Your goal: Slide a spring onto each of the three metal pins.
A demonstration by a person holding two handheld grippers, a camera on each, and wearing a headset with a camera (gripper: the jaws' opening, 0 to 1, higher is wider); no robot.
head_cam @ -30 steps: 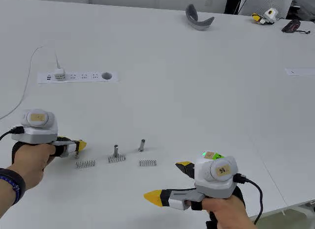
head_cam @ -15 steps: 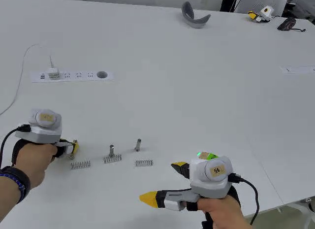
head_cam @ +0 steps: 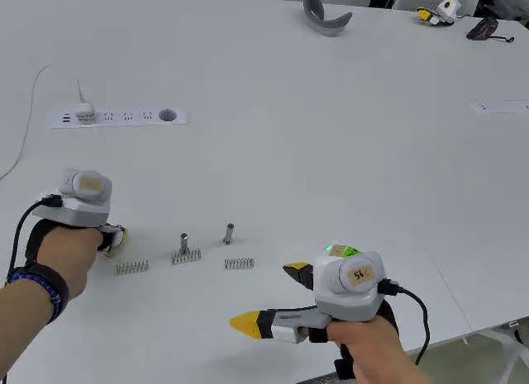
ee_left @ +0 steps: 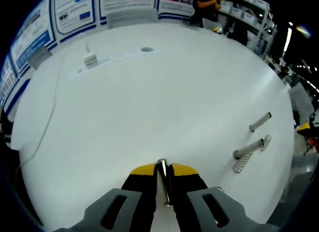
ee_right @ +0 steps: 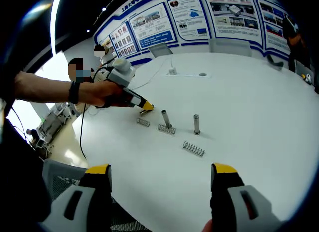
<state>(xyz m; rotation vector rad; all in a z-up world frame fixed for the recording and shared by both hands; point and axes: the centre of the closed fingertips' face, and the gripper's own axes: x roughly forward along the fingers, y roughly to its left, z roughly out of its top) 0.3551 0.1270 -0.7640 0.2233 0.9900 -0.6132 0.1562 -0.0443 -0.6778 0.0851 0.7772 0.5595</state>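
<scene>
Metal pin now picked up, clamped in your left gripper. Your right gripper gapes empty; three springs lie loose.

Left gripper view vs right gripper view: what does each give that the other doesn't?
Left gripper view adds a close look at the left hand-held gripper shut on a metal pin. Right gripper view adds the right hand-held gripper open with nothing between its jaws, the left one seen from outside in a hand, and three springs lying on the table. Shared: two upright pins, a spring beside one of them, the power strip.
</scene>
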